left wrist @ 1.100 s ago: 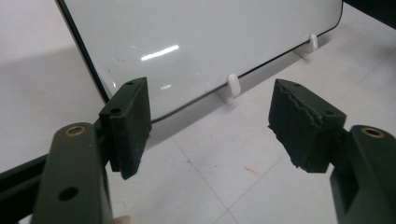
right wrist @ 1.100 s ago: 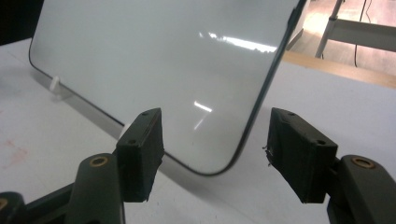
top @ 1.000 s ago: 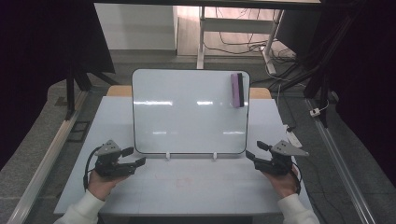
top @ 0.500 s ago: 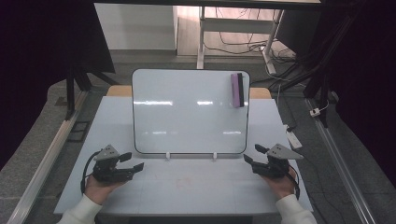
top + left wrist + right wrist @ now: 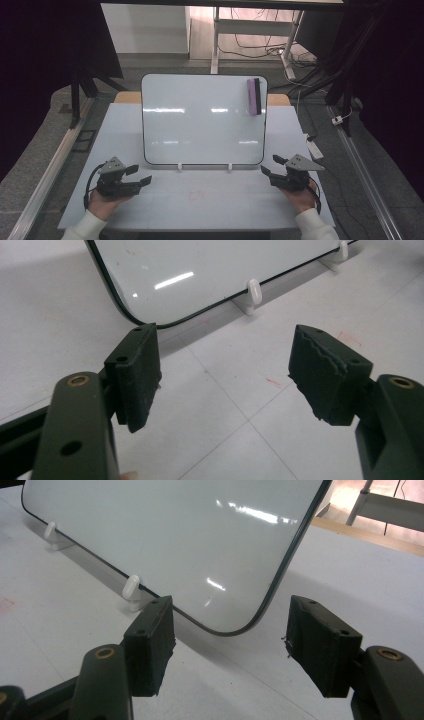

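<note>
A whiteboard (image 5: 202, 120) stands tilted back on two small white feet (image 5: 179, 166) in the middle of the pale table (image 5: 200, 205), its black-edged face blank, with only light streaks reflected on it. No brand, label or writing can be read anywhere. Near the board's upper right corner an eraser (image 5: 254, 96), purple with a black side, sits against the surface.

The left gripper (image 5: 139, 175) is held low over the table just off the board's lower left corner, jaws spread wide with nothing between them; the left gripper view shows its pads (image 5: 135, 375) apart over bare tabletop marked by faint red smudges (image 5: 272, 382). The right gripper (image 5: 270, 166) is near the lower right corner, also spread and empty, the board's rounded corner (image 5: 235, 625) showing between its jaws. Both grippers are clear of the board
</note>
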Demonstrator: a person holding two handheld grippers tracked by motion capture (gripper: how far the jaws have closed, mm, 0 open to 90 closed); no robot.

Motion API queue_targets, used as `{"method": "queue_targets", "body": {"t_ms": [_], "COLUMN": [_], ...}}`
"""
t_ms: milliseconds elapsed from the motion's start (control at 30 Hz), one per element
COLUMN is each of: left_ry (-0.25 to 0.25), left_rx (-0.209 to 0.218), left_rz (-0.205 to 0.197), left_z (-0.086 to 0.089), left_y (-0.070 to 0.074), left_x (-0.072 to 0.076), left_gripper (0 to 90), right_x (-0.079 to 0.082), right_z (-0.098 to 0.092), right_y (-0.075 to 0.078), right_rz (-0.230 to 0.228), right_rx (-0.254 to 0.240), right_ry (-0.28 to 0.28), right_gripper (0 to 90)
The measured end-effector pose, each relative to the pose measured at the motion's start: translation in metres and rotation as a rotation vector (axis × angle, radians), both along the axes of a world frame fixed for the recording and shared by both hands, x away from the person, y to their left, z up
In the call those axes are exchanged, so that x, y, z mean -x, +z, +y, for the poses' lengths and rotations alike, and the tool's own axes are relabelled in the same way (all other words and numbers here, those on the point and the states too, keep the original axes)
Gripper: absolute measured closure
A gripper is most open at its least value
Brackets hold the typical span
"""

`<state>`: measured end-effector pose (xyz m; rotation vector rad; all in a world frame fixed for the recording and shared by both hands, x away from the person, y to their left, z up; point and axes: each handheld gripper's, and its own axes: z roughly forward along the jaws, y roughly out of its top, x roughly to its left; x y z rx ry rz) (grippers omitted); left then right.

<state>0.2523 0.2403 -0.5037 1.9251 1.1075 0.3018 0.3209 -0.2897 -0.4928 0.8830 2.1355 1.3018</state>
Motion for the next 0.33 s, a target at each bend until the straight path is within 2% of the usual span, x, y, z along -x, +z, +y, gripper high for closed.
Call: {"method": "queue_targets", "body": {"t_ms": [333], "left_ry": [0.000], "left_rx": [-0.004], "left_rz": [0.001], "left_z": [0.0001], "left_y": [-0.0005], "left_x": [-0.0003], "left_gripper": [29.0], "right_x": [0.0005], "right_z": [0.0005], "right_y": [-0.0002], "right_rz": [-0.002], "right_rx": [0.001], "right_ry": [0.007], "right_gripper": [35.5]}}
